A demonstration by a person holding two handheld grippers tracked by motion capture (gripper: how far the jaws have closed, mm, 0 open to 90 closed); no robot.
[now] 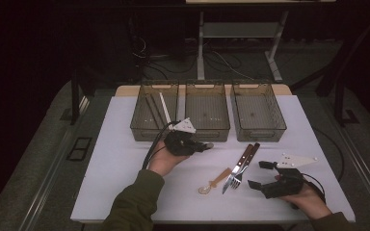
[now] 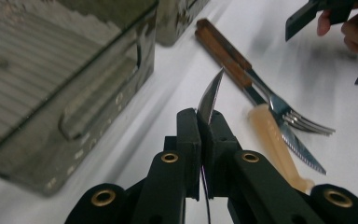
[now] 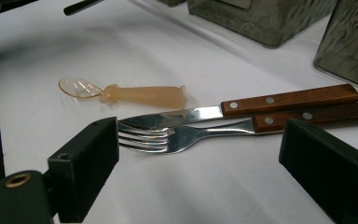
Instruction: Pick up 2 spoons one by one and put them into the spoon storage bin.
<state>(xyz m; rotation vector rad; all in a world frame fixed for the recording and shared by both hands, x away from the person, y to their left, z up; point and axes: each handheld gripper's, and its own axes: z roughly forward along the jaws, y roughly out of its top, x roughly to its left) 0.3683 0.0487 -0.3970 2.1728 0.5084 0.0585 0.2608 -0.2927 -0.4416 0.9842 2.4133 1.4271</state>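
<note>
My left gripper (image 1: 200, 145) hovers in front of the middle bin (image 1: 207, 132), shut on a thin metal utensil (image 1: 207, 144). In the left gripper view that utensil (image 2: 210, 95) is edge-on between the pads (image 2: 204, 123) and looks like a spoon. My right gripper (image 1: 259, 174) rests low at the front right, jaws wide open with nothing between them. Just beyond its jaws (image 3: 205, 163) lie a wooden-handled fork (image 3: 168, 137) and knife (image 3: 261, 105) side by side. A translucent amber plastic spoon (image 3: 135, 94) lies next to them on the white table (image 1: 125, 168).
Three smoky translucent bins stand in a row at the back: the left bin (image 1: 139, 130) holds a few long sticks, the right bin (image 1: 279, 127) looks bare. Fork (image 1: 238, 175), knife (image 1: 233, 173) and plastic spoon (image 1: 214, 183) occupy the front centre. Dark floor surrounds the table.
</note>
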